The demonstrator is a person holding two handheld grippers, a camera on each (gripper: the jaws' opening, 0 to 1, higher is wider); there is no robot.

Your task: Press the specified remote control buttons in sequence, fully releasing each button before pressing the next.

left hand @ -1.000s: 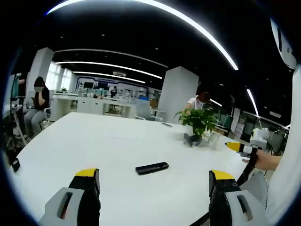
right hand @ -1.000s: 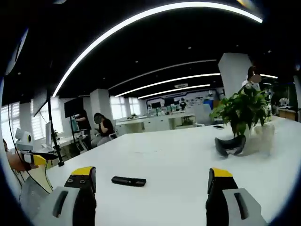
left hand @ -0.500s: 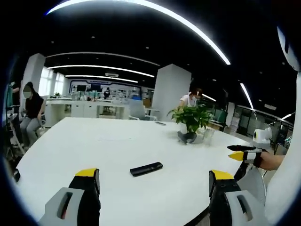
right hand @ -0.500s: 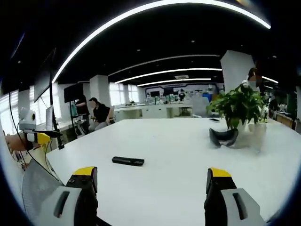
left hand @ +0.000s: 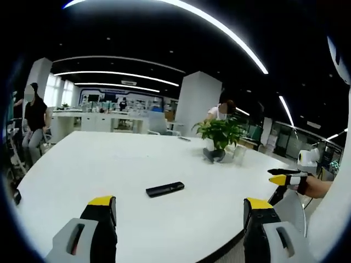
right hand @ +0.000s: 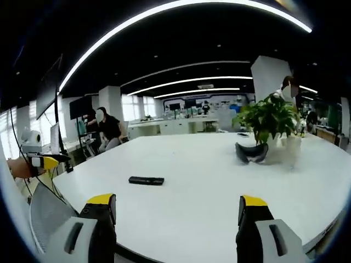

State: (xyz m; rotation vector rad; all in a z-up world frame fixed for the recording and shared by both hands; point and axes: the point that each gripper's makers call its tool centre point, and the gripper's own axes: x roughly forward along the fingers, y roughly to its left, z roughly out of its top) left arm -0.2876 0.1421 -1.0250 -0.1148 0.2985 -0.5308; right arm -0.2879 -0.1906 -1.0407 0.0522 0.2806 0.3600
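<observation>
A black remote control [left hand: 164,189] lies flat on the white table [left hand: 109,164], ahead of and between my left gripper's jaws. My left gripper [left hand: 180,212] is open, held above the table's near edge, with nothing between its yellow-tipped jaws. In the right gripper view the same remote control [right hand: 146,180] lies left of centre on the table [right hand: 208,186]. My right gripper [right hand: 177,207] is open and empty, well short of the remote. The right gripper [left hand: 286,179] also shows at the right of the left gripper view, and the left gripper [right hand: 43,161] at the left of the right gripper view.
A potted plant [left hand: 220,133] with a dark curved object at its foot [right hand: 251,153] stands at the table's far side. A small dark item [left hand: 16,196] lies near the left table edge. People sit or stand at desks behind [left hand: 34,118].
Both views have drifted back and swung a little; the remote sits slightly further left in the left gripper view. Nothing on the table has moved, and both grippers stay open.
</observation>
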